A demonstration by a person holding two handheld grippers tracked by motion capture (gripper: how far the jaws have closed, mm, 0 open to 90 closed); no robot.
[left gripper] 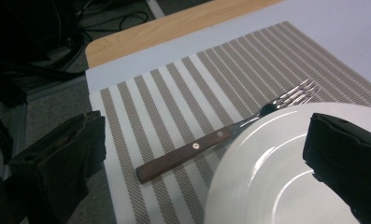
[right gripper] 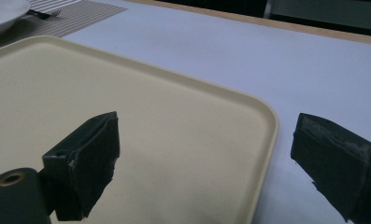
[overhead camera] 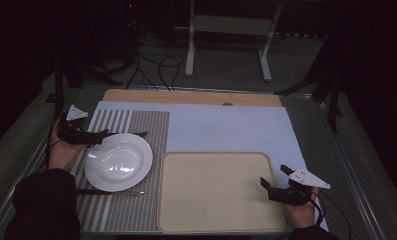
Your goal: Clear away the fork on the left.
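Black jaws of the left gripper [overhead camera: 104,134] stand wide apart with nothing between them, one over the far left rim of the white plate [overhead camera: 118,161] and the other off to the plate's left above the striped placemat [overhead camera: 151,125]. Just beyond the plate, partly tucked under its far edge, lies a fork [left gripper: 220,137] with a brown wooden handle, its tines pointing away past the plate's far rim; in the left gripper view it lies between the two jaws but lower, on the mat, untouched. On the near side of the plate a knife [overhead camera: 111,192] lies on the same mat, just beside the rim. To the right of the plate sits a cream tray [overhead camera: 221,222], its left edge close to the plate and overlapping the mat. The right gripper [overhead camera: 276,176] is well to the right of the plate, at the tray's right edge, its jaws likewise spread wide and holding nothing: one hangs over the tray's surface, the other outside its rim above the pale blue table cover [overhead camera: 226,127]. A wooden table edge [overhead camera: 186,96] shows beyond the cover, far from the plate.
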